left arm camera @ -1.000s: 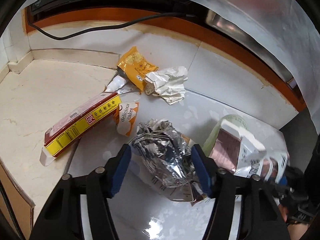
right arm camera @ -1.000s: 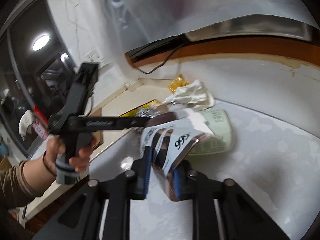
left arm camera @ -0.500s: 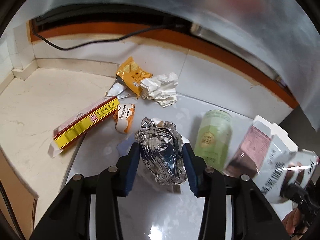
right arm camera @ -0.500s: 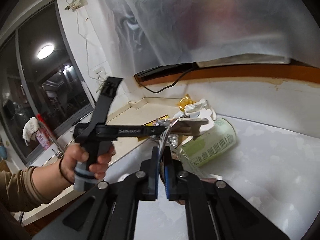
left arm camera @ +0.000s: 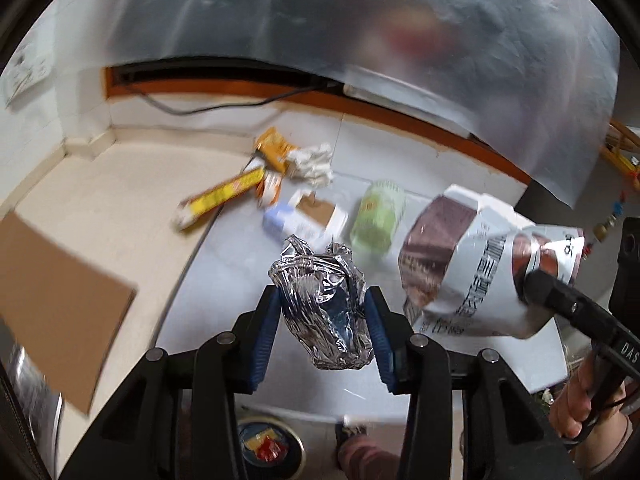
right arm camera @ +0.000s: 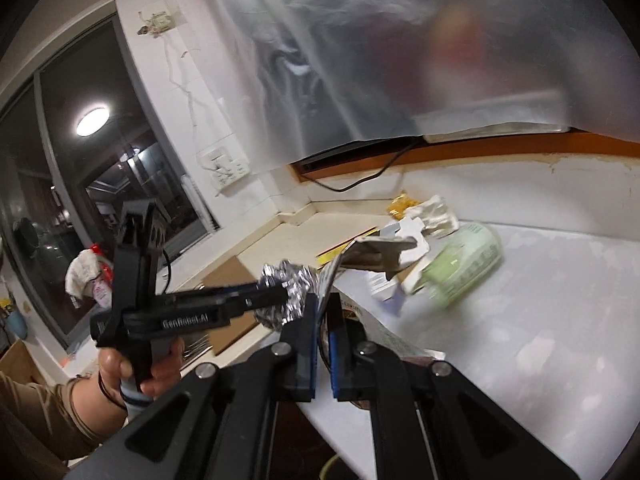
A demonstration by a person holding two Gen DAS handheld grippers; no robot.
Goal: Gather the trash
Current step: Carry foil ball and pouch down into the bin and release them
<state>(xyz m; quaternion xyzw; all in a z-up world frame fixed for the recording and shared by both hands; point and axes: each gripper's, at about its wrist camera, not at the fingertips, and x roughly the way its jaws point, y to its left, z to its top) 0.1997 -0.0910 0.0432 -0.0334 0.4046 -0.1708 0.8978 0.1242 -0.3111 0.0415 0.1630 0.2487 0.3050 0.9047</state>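
My left gripper (left arm camera: 325, 308) is shut on a crumpled ball of silver foil (left arm camera: 322, 300) and holds it in the air above the white counter's front edge. It shows in the right wrist view (right arm camera: 286, 298) too. My right gripper (right arm camera: 323, 326) is shut on a flattened brown and white carton (left arm camera: 472, 264), held up to the right of the foil. On the counter lie a green can (left arm camera: 378, 216), a small white and blue box (left arm camera: 304, 218), a red and yellow box (left arm camera: 220, 200), an orange snack packet (left arm camera: 274, 152) and crumpled white paper (left arm camera: 314, 162).
A brown cardboard sheet (left arm camera: 52, 300) lies at the left on the beige counter. A bin with wrappers in it (left arm camera: 266, 446) is below the counter edge. A black cable (left arm camera: 224, 106) runs along the back wall. Translucent plastic sheeting (left arm camera: 400, 32) hangs above.
Both grippers have lifted and pulled back from the counter with the foil and the carton. The small white and blue box that lay under the foil now shows.
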